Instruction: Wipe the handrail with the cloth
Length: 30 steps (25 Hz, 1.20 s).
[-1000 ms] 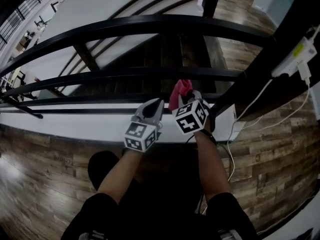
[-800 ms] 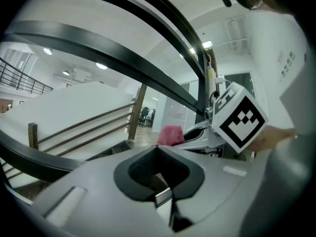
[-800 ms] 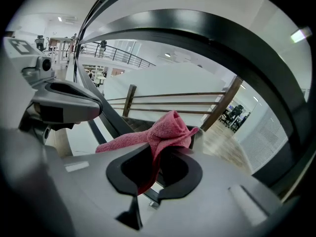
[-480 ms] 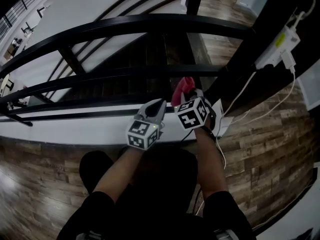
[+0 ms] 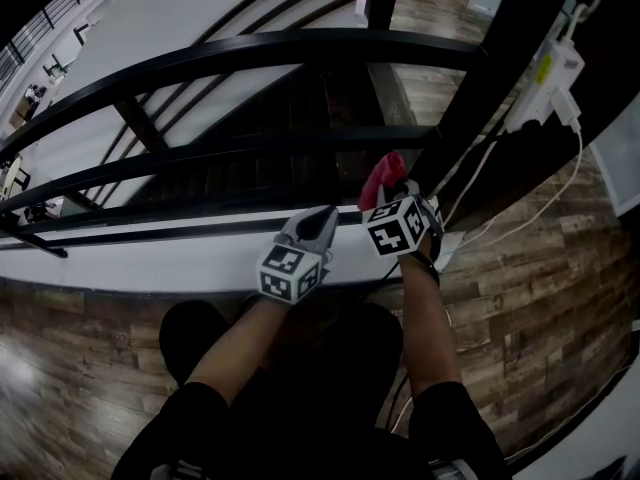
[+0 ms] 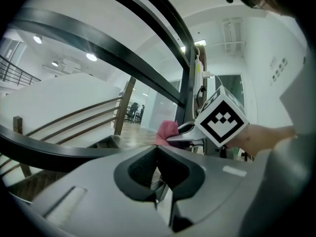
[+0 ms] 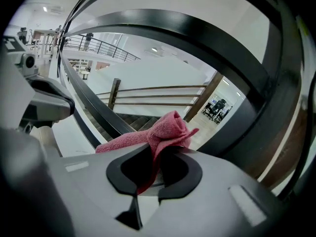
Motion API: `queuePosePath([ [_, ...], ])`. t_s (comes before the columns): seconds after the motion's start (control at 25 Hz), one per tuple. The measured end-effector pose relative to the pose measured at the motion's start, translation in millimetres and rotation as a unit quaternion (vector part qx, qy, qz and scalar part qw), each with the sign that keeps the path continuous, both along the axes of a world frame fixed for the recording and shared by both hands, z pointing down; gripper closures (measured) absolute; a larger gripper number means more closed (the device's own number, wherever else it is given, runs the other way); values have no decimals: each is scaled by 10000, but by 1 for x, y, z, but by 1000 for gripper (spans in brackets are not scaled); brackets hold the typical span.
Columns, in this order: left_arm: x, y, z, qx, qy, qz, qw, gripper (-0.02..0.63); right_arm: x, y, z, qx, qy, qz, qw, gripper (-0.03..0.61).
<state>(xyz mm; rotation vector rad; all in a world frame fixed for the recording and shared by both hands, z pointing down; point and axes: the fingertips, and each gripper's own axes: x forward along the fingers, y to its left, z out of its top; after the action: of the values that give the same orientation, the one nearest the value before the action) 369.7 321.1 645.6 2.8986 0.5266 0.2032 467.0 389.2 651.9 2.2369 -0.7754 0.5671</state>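
Cloth point(image 7: 165, 132): pink terry, bunched. It is pinched in the closed jaws of my right gripper point(image 7: 157, 154). One fold runs down between them, and the loose bulk stands up and forward past the tips. I judge it is held this way so the free wad meets metal first and the jaws do not. In the head view it sits just right of centre, in front of the lower bars. As far as I can tell it touches none of them.

Handrail point(image 5: 300, 48): broad black top rail, arcing across the upper half of the head view. Thinner black bars point(image 5: 250, 146) run beneath it. It lies above and beyond the cloth in the frame, and no contact shows. By my reading, wiping has not yet begun.

Left gripper point(image 5: 322, 220): jaws pressed together, nothing between them. It sits low centre in the head view, just left of the right one, over the white ledge point(image 5: 150, 258). I judge it spare, since one gripper carries the cloth.

Other: white power adapter point(image 5: 548, 68) with cable, upper right, on the dark post. Wood floor point(image 5: 560, 298), lower right.
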Motion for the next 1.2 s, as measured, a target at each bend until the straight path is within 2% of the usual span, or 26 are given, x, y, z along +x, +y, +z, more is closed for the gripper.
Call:
queuePosePath([
  [0.24, -3, 6, -3, -152, 26, -88, 9998, 614, -2, 2, 1, -45, 101, -58, 9999, 538],
  [0.48, 2, -13, -15, 169, 260, -429, 9986, 614, 11, 24, -3, 116, 531, 267, 9982, 538],
  [0.56, -2, -35, -22, 230, 406, -688, 9965, 614, 0, 5, -11, 325, 750, 35, 9967, 538],
  [0.64, -13, -64, -27, 329, 488, -1091, 9923, 614, -21, -31, -21, 597, 892, -412, 9934, 538],
  [0.76, -37, -117, -32, 525, 495, -1782, 9814, 614, -58, -90, -37, 1037, 940, -1139, 9836, 538],
  [0.84, -59, -155, -34, 655, 450, -2235, 9715, 614, -84, -127, -46, 1303, 982, -1626, 9731, 538],
  [1.04, -122, -252, -49, 963, 373, -3330, 9373, 614, -150, -213, -63, 1892, 960, -2765, 9373, 538],
  [1.12, -155, -280, -59, 1134, 295, -3631, 9243, 614, -179, -242, -67, 2068, 842, -3185, 9212, 538],
  [1.2, -189, -302, -64, 1224, 159, -3818, 9160, 614, -206, -265, -67, 2157, 733, -3558, 9063, 538],
])
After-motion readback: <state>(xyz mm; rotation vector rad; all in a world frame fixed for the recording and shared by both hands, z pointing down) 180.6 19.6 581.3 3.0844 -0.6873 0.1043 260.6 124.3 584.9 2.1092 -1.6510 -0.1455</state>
